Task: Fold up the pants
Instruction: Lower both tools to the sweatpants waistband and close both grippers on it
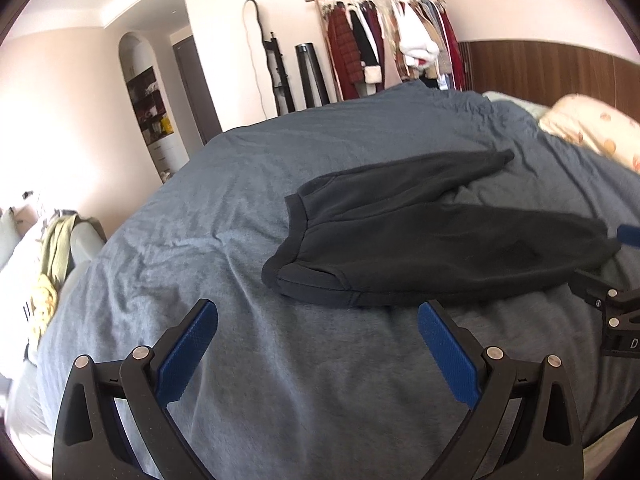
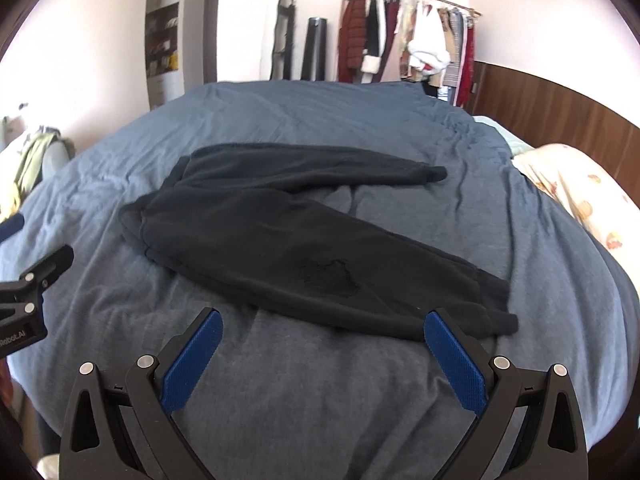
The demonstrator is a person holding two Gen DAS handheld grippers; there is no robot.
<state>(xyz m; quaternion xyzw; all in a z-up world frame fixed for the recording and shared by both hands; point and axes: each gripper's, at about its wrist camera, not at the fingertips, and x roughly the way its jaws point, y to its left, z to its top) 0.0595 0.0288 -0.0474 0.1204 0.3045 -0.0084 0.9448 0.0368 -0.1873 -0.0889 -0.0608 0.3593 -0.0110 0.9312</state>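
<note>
Pants [image 2: 288, 236] lie unfolded on the bed [image 2: 320, 380], legs spread apart, so folding is not yet begun, while left gripper [image 1: 318, 344] and right gripper [image 2: 322, 350] hover wide and empty.

Wrinkled blue-grey bedspread [image 2: 320, 392], patterned pillow [image 2: 580, 196] at its right, clothes rack [image 2: 404, 36] against the far wall.
</note>
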